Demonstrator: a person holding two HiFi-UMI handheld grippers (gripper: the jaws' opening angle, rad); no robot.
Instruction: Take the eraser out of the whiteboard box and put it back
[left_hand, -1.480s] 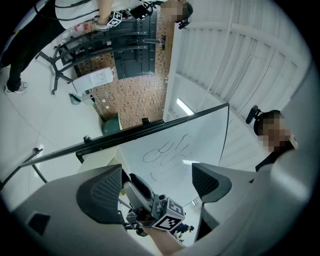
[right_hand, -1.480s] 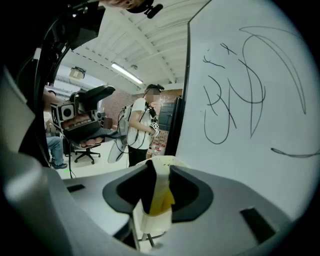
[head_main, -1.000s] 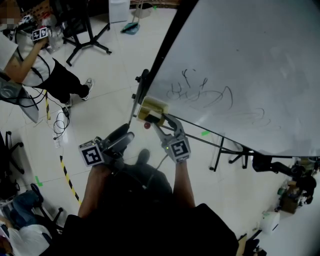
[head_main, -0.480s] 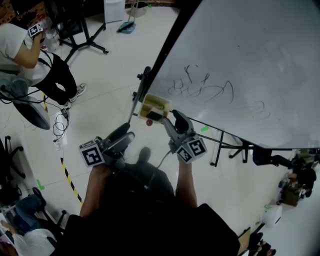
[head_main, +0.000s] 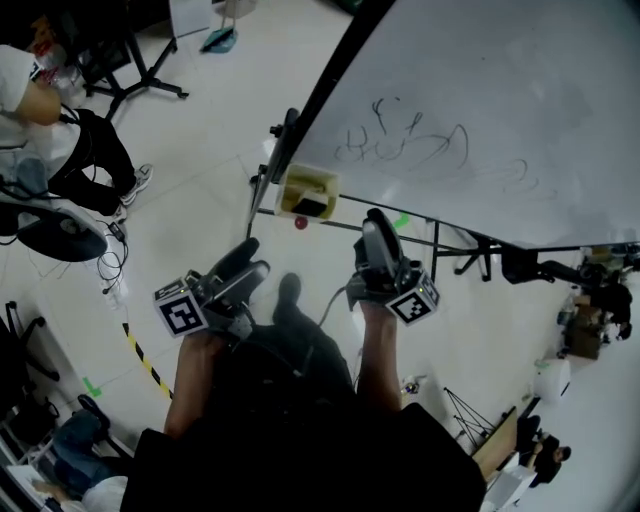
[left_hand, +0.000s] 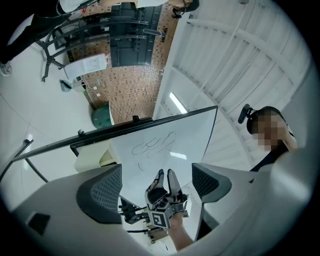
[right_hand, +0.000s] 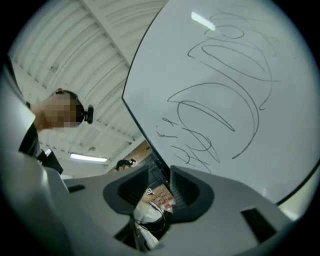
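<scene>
**Eraser rests in its box while both grippers hang clear**

A pale floor lies wide and open to the left of a scribbled whiteboard. The board's dark frame edge cuts diagonally down to a cream whiteboard box at its lower corner. Below the board, black stand legs crowd the floor to the right. A seated person and loose cables keep well off at far left.

The eraser, a dark block, lies in the box's open front. Its long side seems to run along the board's lower edge; which end faces where cannot be told. A small red dot shows just below the box.

The right gripper hangs near the box but apart from it. Its jaws have just been closing to a narrow gap, with nothing between them. The left gripper hovers lower left, jaws spread wide and empty.
</scene>
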